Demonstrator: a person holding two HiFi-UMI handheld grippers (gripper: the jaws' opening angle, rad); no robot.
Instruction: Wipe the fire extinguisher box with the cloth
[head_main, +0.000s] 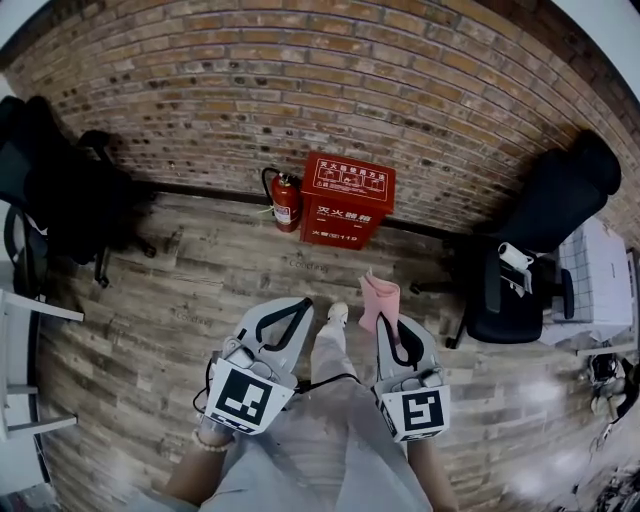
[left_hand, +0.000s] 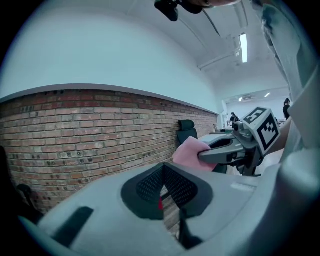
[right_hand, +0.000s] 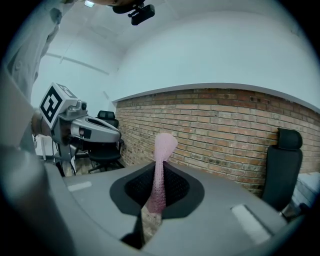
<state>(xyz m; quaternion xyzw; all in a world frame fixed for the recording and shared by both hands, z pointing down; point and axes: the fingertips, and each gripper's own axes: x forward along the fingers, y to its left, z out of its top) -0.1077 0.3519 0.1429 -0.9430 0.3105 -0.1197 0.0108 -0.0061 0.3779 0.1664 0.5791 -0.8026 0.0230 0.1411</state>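
Observation:
A red fire extinguisher box stands on the wooden floor against the brick wall, with a red extinguisher at its left side. My right gripper is shut on a pink cloth, which sticks up past the jaw tips; the same cloth shows pinched between the black pads in the right gripper view. My left gripper is beside it, shut with nothing held. Both grippers hang well short of the box. In the left gripper view the pink cloth shows at the right gripper's tip.
A black office chair stands at the right by a white cabinet. Another black chair is at the left, near white furniture. The person's legs and a shoe show below between the grippers.

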